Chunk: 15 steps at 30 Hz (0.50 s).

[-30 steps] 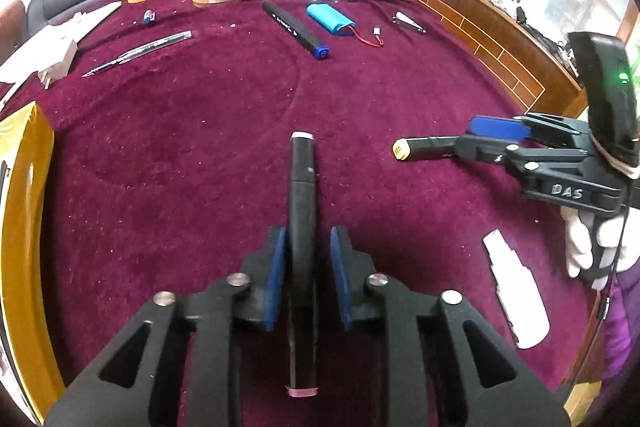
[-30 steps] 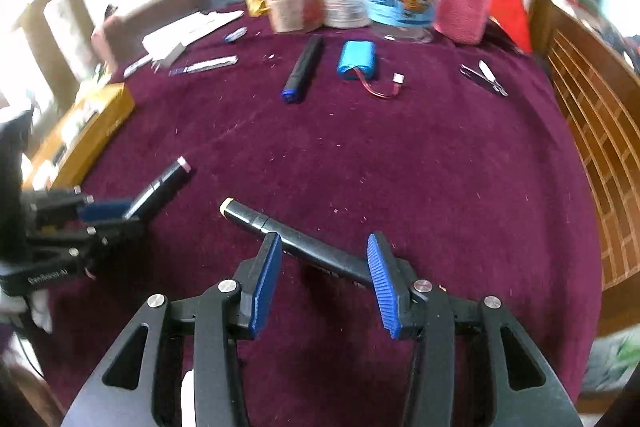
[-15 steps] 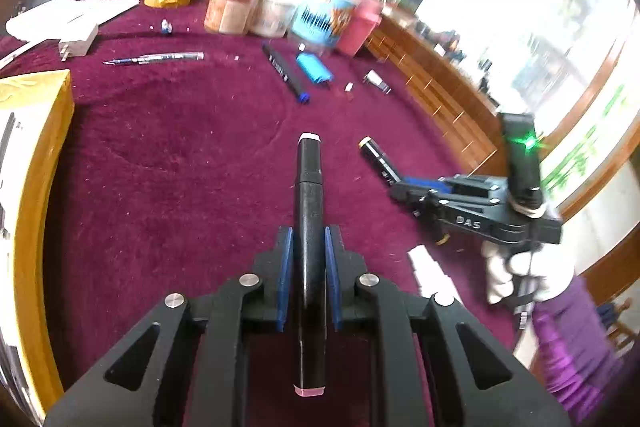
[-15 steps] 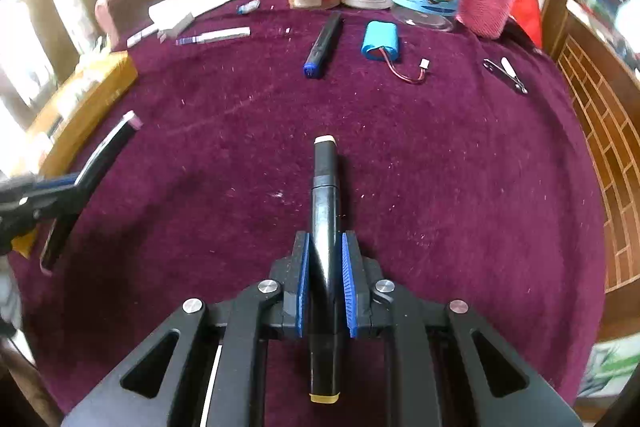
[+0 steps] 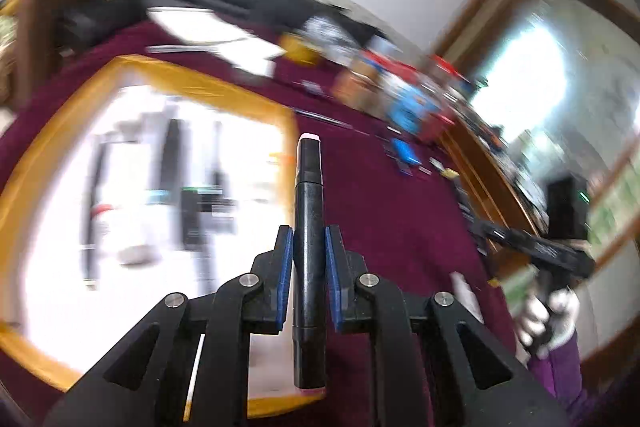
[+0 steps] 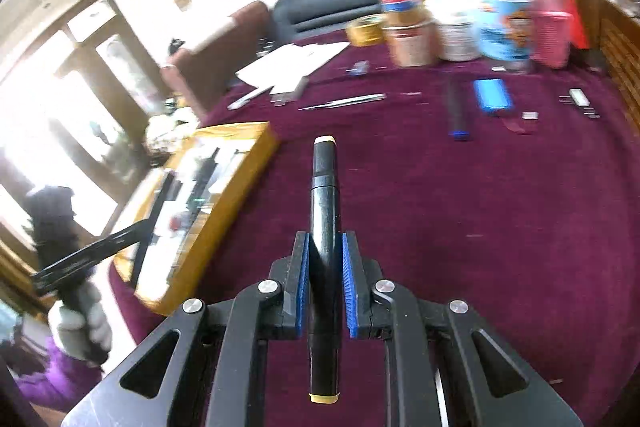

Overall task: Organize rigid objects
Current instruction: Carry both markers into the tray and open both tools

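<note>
My left gripper is shut on a black marker with pink end caps, held above the maroon table beside a yellow-rimmed tray that holds several pens, blurred. My right gripper is shut on a black marker with cream end caps, held above the table to the right of the same tray. The left gripper shows in the right wrist view over the tray. The right gripper shows at the right of the left wrist view.
A black marker with a blue cap, a blue battery pack, a silver pen, white papers and small metal bits lie on the table. Jars, tape rolls and a pink container stand at the far edge.
Both grippers closed on their markers and lifted them. The left gripper swung left to the yellow tray. The right gripper turned left toward the tray too.
</note>
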Motion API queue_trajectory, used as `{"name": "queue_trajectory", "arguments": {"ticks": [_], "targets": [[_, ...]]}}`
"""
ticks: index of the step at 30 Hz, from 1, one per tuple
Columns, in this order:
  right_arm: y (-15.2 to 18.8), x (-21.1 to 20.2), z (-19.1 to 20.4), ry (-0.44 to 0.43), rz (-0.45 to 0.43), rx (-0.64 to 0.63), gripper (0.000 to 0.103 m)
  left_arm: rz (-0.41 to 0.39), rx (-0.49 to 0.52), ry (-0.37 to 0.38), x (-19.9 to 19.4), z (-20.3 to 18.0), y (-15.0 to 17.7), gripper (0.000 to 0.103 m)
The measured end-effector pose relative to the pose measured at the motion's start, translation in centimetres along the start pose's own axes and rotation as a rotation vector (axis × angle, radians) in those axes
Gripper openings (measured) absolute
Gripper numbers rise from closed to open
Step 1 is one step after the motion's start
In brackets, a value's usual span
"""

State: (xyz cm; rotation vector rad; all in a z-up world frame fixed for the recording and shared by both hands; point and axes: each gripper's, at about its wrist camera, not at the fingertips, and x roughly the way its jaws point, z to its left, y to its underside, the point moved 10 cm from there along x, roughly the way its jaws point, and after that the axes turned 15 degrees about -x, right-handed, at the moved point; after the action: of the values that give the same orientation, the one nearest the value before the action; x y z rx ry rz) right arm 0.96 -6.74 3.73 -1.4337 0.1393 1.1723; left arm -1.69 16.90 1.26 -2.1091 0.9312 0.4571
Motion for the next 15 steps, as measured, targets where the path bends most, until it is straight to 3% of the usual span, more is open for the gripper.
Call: {"name": "queue_trajectory", "arguments": {"ticks": [8,11,15], "targets": [[-1.5,7.0,10.4,-0.189,0.049,0.000,0.014,-0.074,-0.174,-0.218,-3.6,13.5,-4.4,0.013],[-1.5,9.6,13.5,-0.247,0.080,0.021,0.014,-0.057,-0.199,-0.278,-2.9,16.4,-4.9,0.013],[-1.3,13.1,16.7,-0.296,0.128,0.042,0.014,-0.024,-0.163,-0.309,-1.7,16.7,-4.9,0.013]]}}
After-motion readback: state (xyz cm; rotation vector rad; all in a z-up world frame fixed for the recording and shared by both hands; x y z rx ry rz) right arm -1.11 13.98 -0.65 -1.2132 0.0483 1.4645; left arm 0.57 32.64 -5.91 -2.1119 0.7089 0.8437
